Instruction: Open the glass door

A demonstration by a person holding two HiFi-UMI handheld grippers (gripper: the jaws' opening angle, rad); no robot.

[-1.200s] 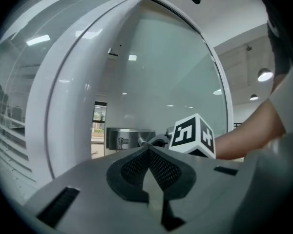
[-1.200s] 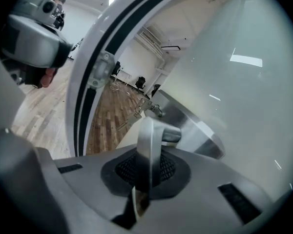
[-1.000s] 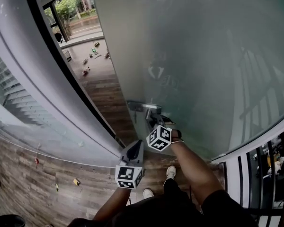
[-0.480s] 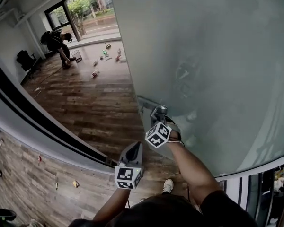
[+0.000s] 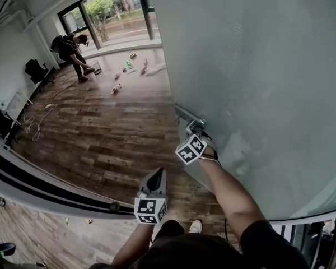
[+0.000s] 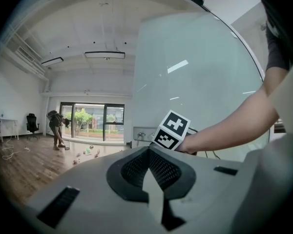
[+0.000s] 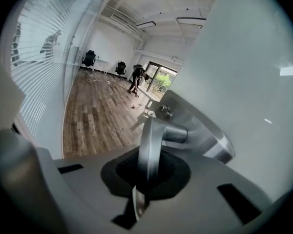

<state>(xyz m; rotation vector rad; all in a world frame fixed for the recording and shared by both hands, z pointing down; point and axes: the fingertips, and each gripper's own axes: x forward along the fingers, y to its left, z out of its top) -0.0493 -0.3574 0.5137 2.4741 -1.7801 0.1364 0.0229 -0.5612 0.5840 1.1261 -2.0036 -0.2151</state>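
Here, the right gripper (image 7: 147, 168) pinches the metal handle (image 7: 152, 130) at the edge of the glass door (image 5: 257, 83), which stands open. The left gripper (image 6: 150, 175) hangs nearby, jaws pressed together, empty.

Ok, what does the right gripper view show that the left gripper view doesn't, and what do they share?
Only the right gripper view: the right gripper shut on the door handle, and slatted blinds at left. Only the left gripper view: the left gripper, jaws together and empty, plus the right one's marker cube and forearm. Both: the frosted glass door, the wood floor, a person bending near the far window.
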